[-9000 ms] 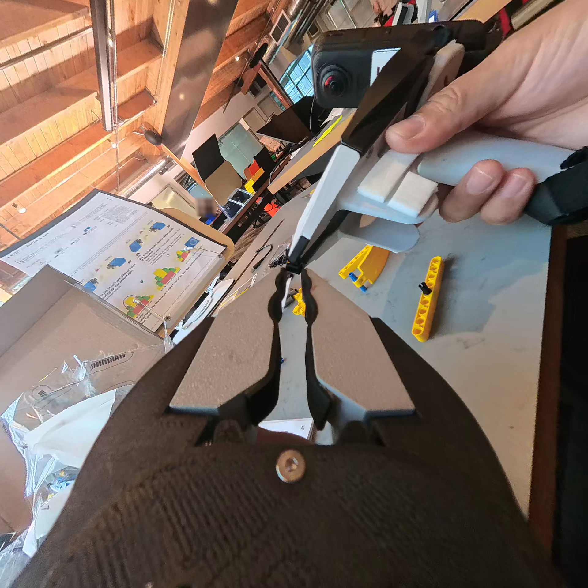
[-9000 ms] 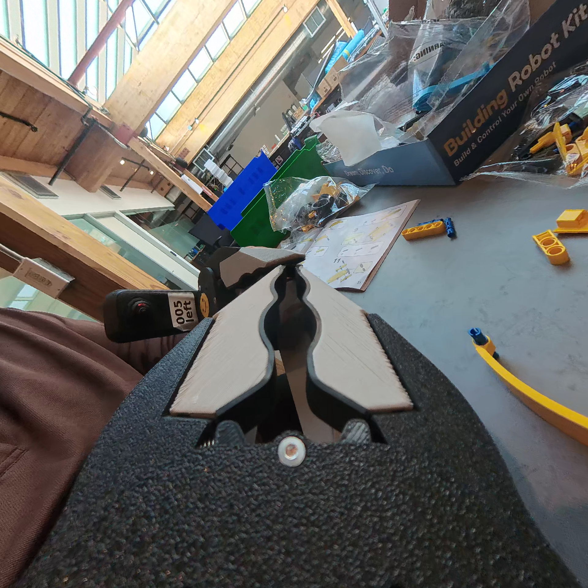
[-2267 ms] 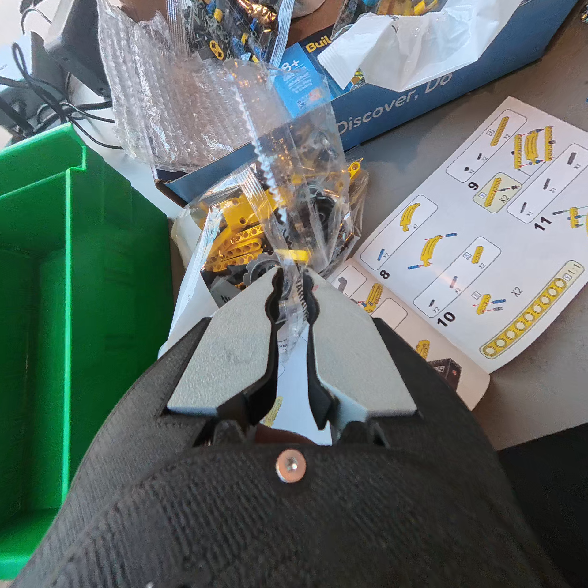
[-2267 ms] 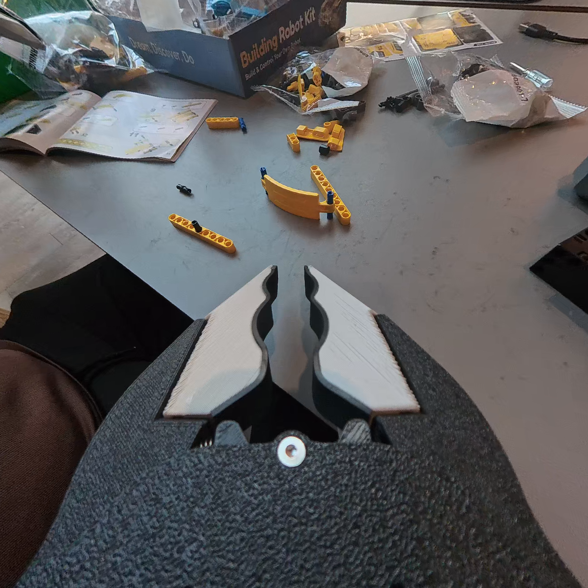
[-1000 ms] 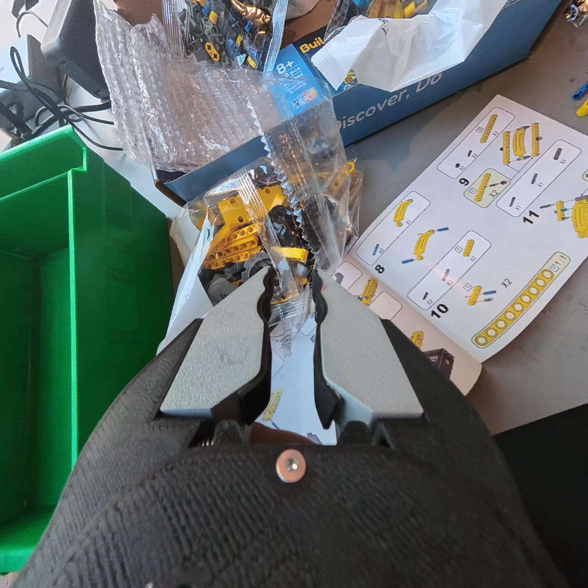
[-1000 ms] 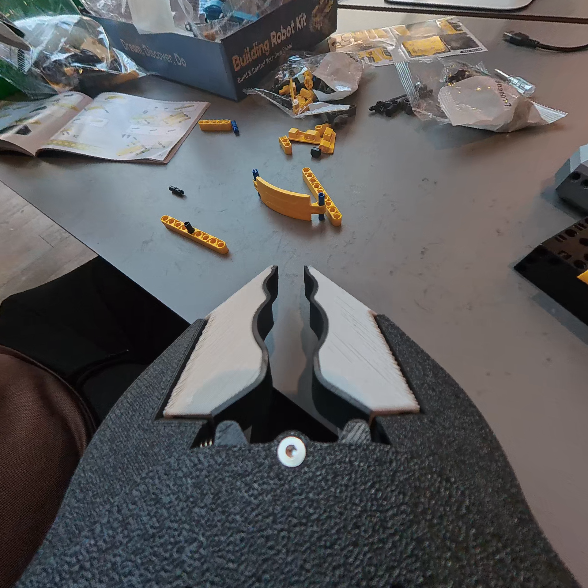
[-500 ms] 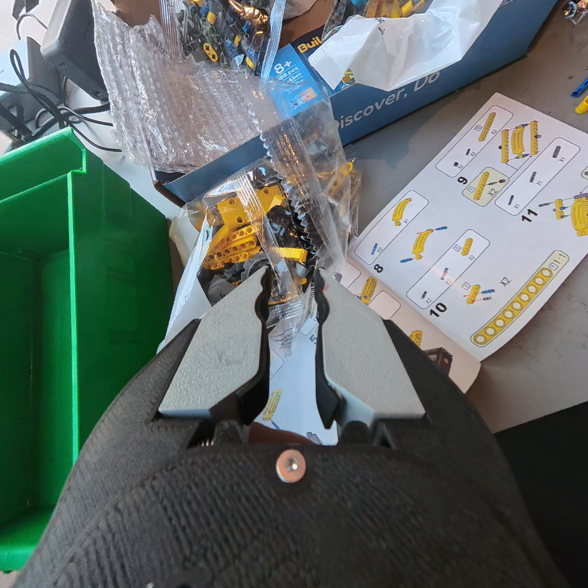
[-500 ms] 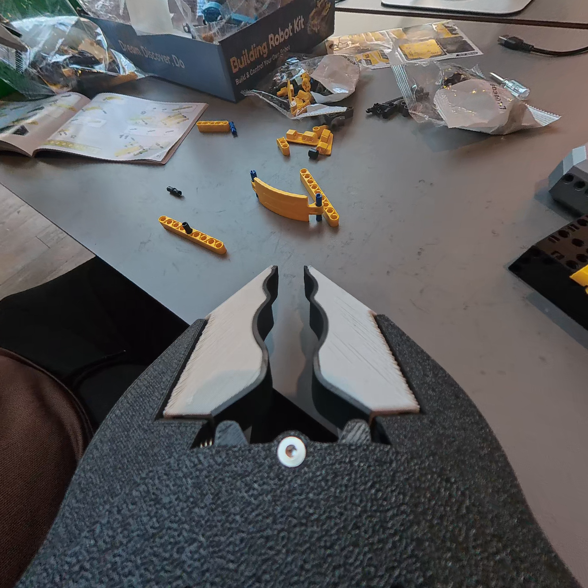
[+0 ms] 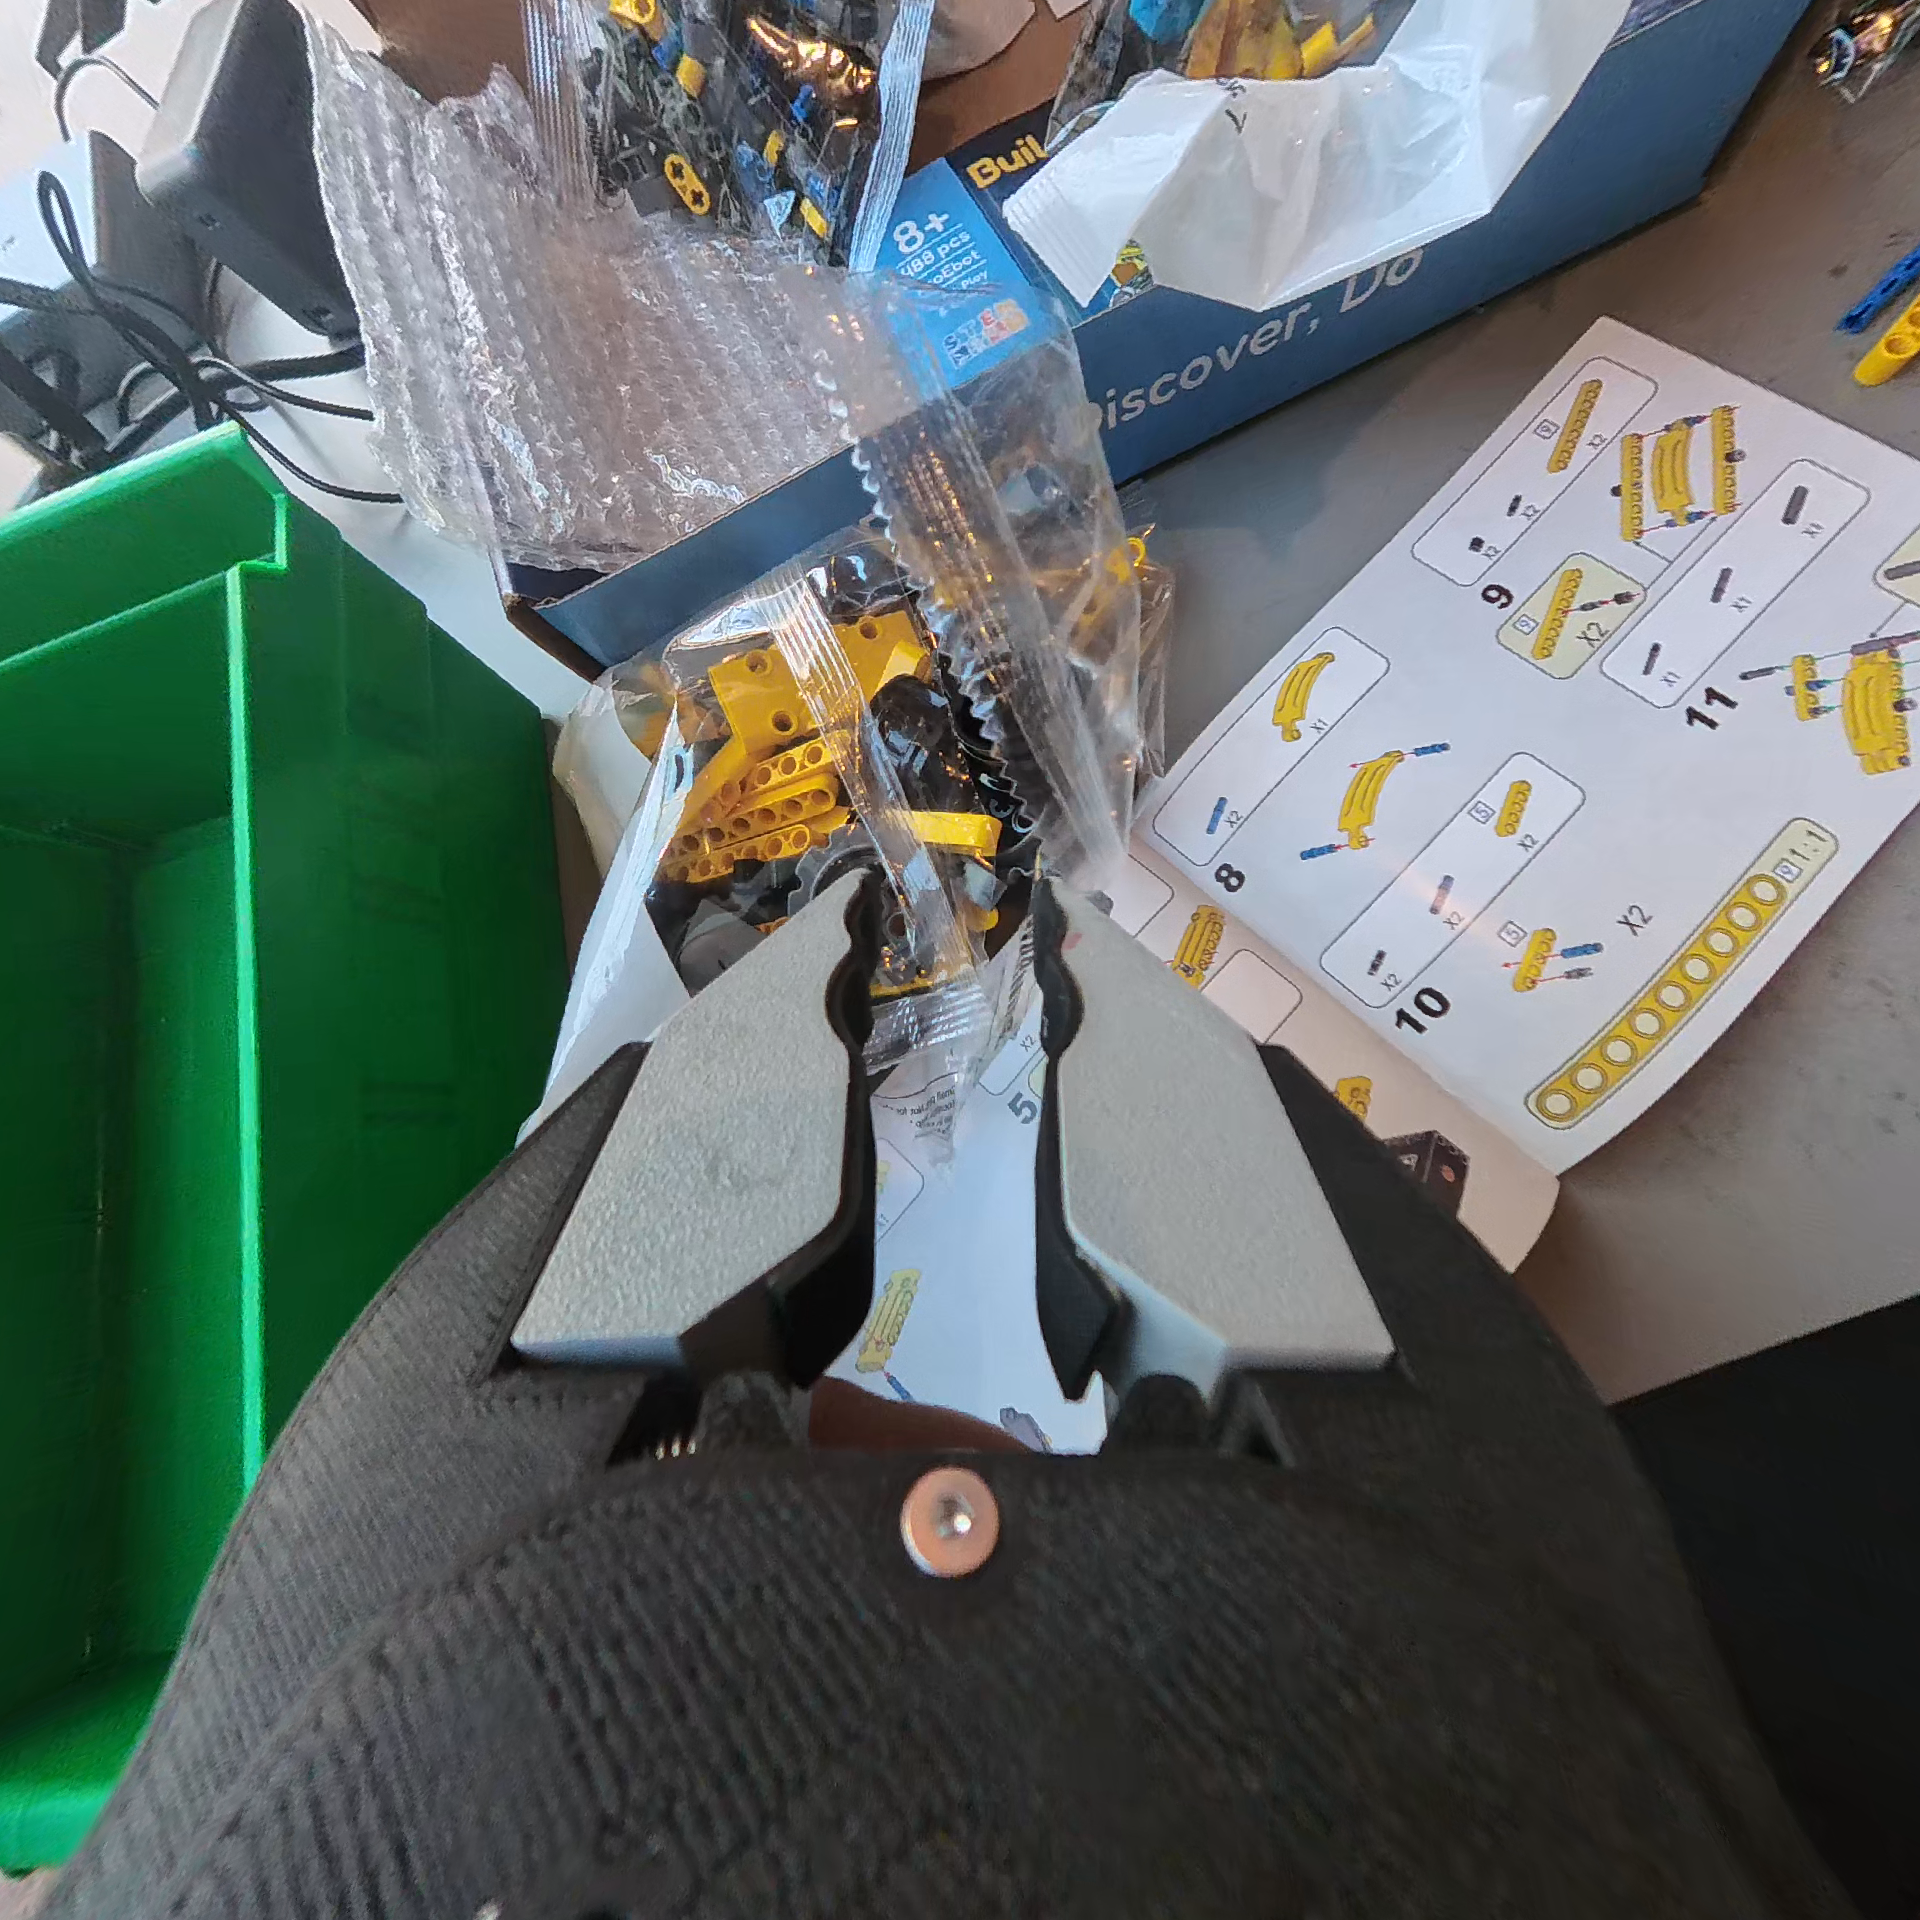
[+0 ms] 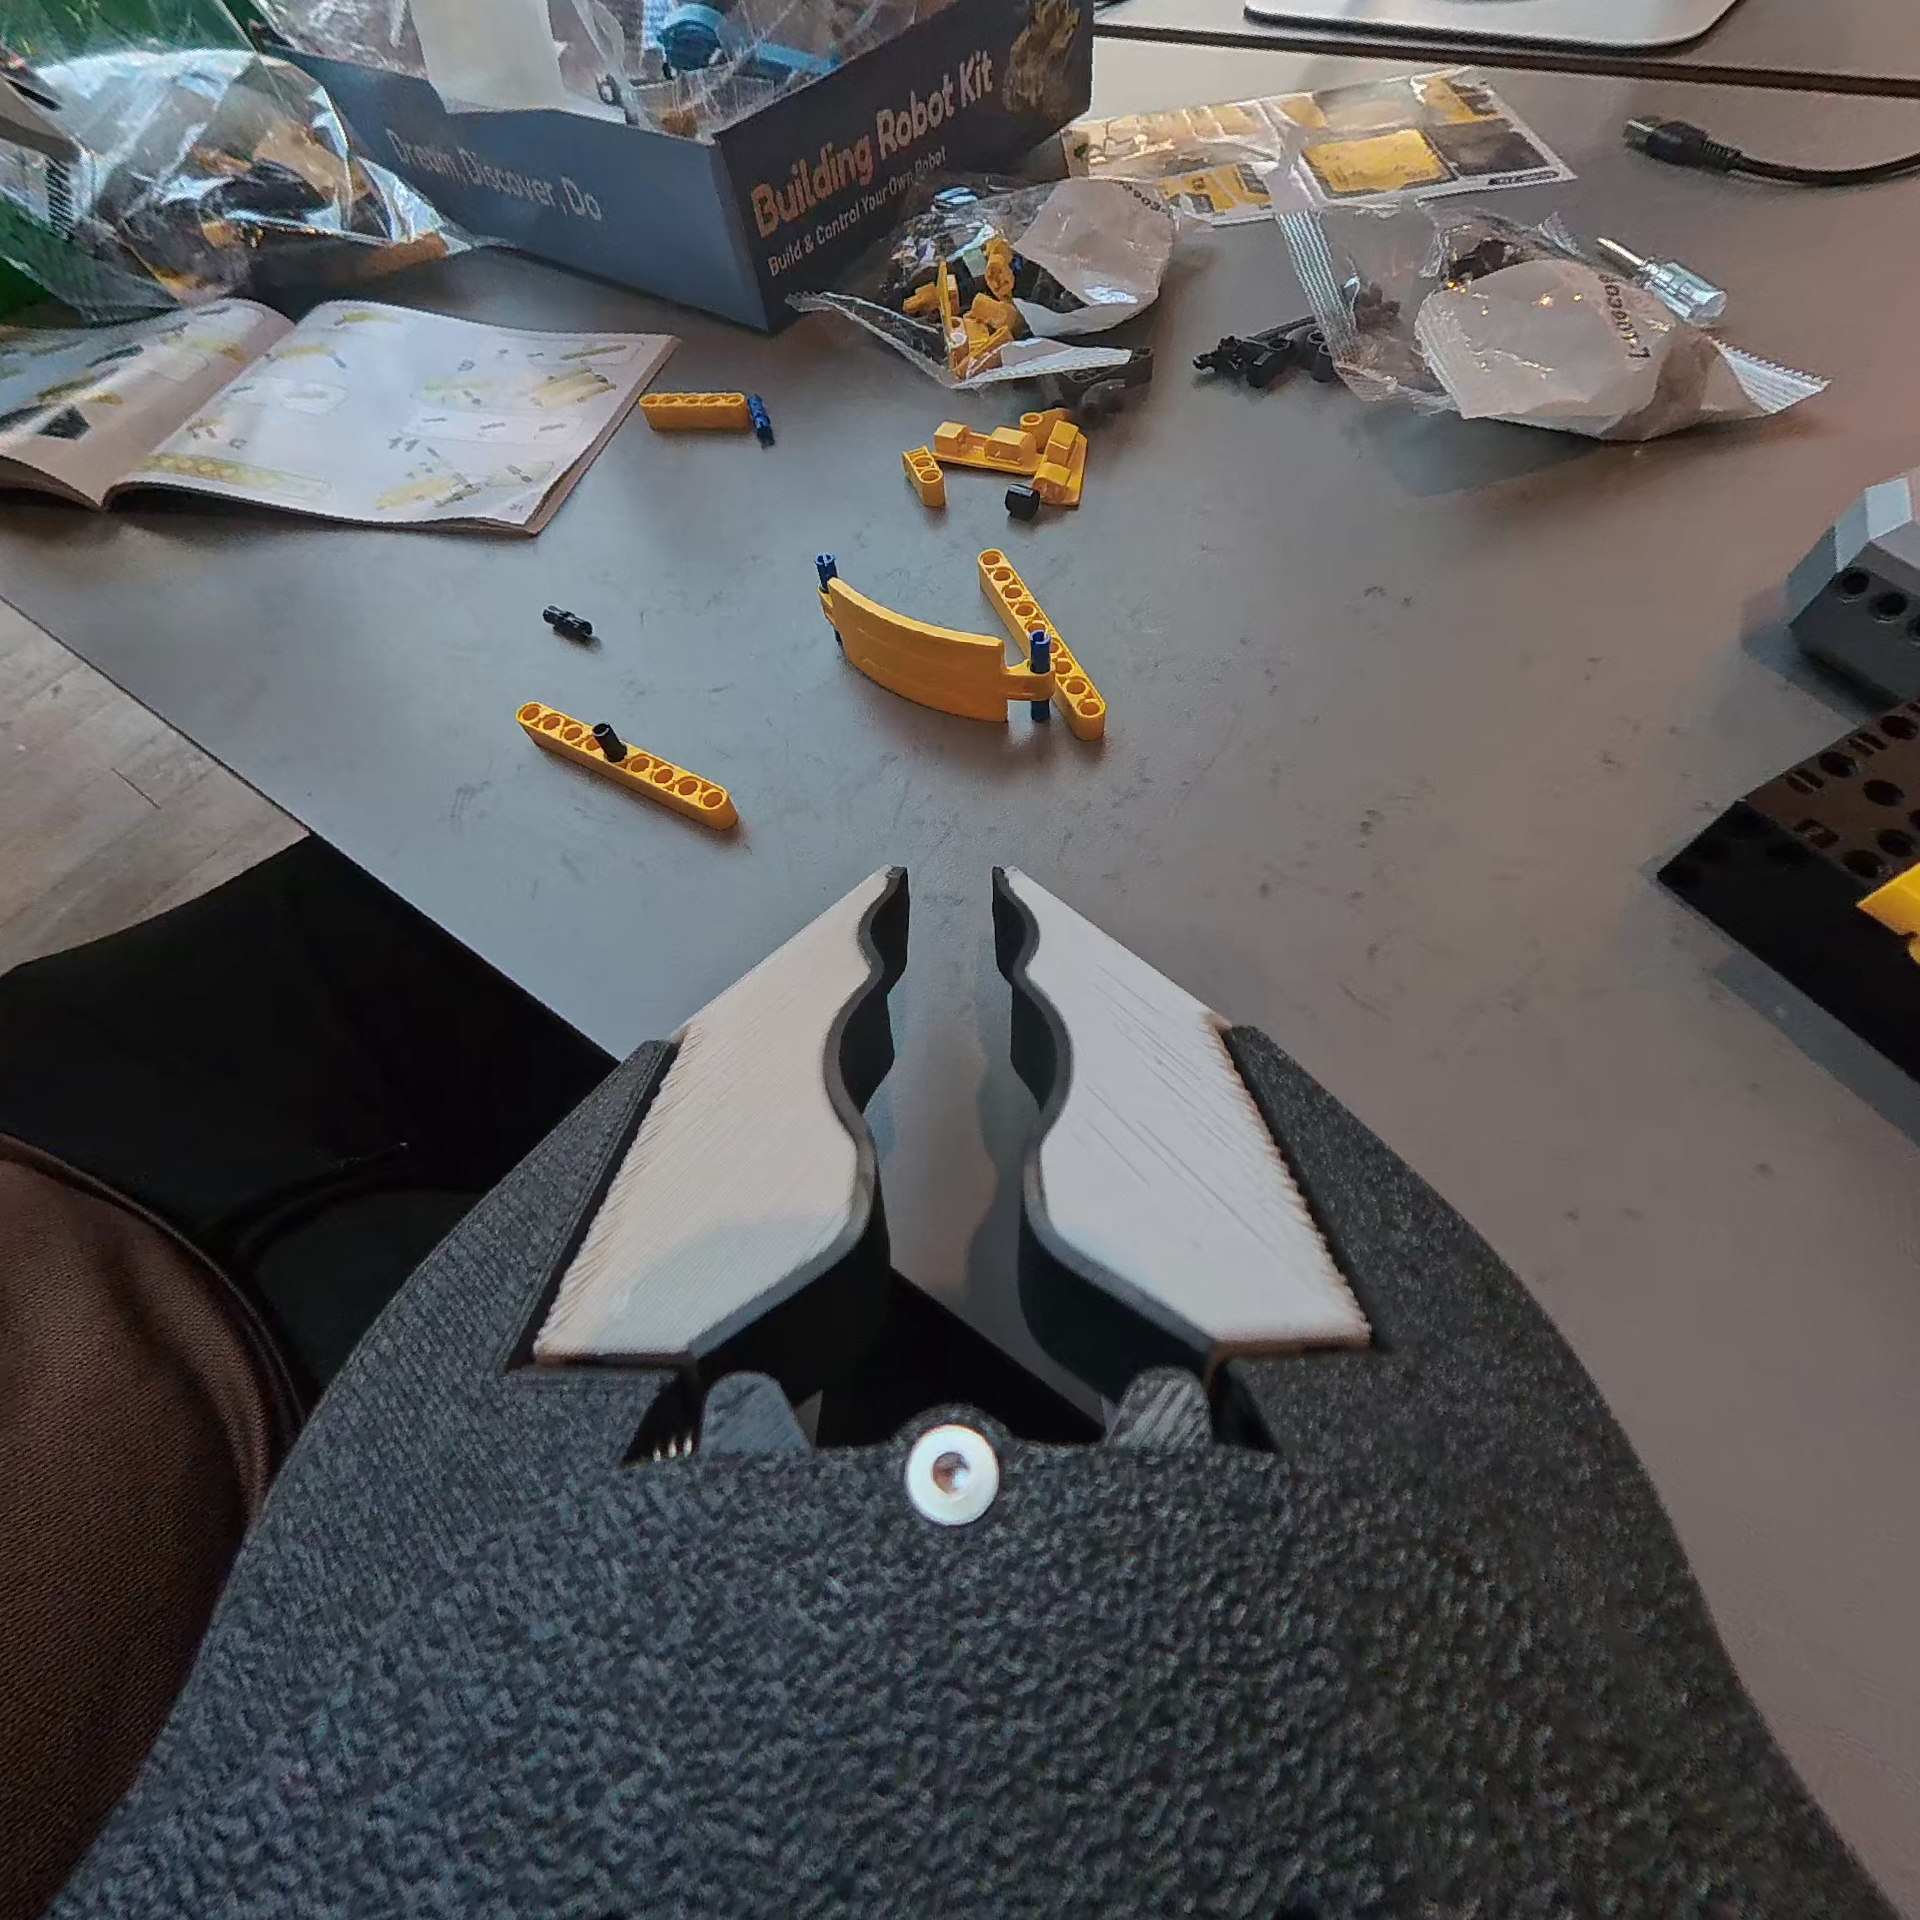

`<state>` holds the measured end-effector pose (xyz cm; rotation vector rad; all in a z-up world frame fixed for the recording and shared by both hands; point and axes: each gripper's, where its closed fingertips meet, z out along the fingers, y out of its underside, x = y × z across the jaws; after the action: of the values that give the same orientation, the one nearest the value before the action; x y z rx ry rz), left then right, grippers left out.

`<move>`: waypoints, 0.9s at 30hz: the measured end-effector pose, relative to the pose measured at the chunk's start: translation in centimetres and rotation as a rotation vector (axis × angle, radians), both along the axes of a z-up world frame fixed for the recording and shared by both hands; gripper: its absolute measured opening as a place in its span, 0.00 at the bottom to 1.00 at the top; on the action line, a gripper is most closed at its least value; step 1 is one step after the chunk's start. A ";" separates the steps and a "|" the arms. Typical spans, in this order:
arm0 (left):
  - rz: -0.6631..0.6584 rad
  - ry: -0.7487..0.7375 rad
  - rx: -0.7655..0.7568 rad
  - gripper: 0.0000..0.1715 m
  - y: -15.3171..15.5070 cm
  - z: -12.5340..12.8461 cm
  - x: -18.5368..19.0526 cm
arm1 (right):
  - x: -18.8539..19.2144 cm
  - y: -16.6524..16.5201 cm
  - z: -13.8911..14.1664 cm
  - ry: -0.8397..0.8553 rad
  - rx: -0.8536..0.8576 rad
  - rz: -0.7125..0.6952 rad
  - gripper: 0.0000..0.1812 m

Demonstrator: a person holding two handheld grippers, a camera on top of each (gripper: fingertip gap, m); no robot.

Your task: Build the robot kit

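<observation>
In the left wrist view my left gripper [image 9: 951,894] is open. The crimped end of a clear plastic bag of yellow and black building parts [image 9: 831,748] lies loosely between its fingers. The bag rests against an open instruction booklet [image 9: 1507,779]. In the right wrist view my right gripper [image 10: 948,878] is empty, its jaws a little apart, above the grey table [image 10: 1351,935] near its front edge. Ahead of it lie a yellow curved panel with blue pins [image 10: 925,655], joined to a yellow beam [image 10: 1039,634]. A second yellow beam carrying a black pin [image 10: 623,764] lies to the left.
A green bin [image 9: 260,831] stands left of the bag, with bubble wrap [image 9: 582,364] and a blue kit box [image 9: 1299,301] behind. On the table are a loose black pin [image 10: 567,621], small yellow parts [image 10: 1008,452], other bags [image 10: 1538,332] and black and grey blocks [image 10: 1829,883]. The grippers' ends are close to 50 centimeters from one another.
My left gripper's jaws have opened wider and let go of the bag's end, which they pinched 2.3 s ago. My right gripper keeps the same gap and has drifted slightly.
</observation>
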<state>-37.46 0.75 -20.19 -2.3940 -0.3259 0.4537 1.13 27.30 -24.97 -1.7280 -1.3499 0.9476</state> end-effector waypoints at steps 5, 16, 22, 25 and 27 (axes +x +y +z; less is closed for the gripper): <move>0.004 0.003 0.017 0.16 -0.3 0.7 -0.1 | 0.0 0.0 0.0 0.001 0.001 -0.001 0.08; 0.074 0.075 0.160 0.14 -1.8 5.2 -1.3 | 0.0 0.0 -0.1 -0.005 0.002 -0.002 0.08; 0.076 0.104 0.205 0.14 -1.8 6.6 -1.0 | 0.0 0.1 -0.1 -0.007 0.007 -0.005 0.08; 0.051 0.113 0.198 0.14 -1.3 6.8 -0.4 | 0.0 0.1 -0.1 -0.004 0.007 -0.007 0.08; 0.035 0.124 0.188 0.14 -1.0 6.8 0.1 | 0.1 0.1 0.0 -0.003 0.006 -0.008 0.08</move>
<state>-37.40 -0.28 -13.40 -2.1698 -0.3394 0.5592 1.18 27.43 -25.00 -1.7294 -1.3457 0.9363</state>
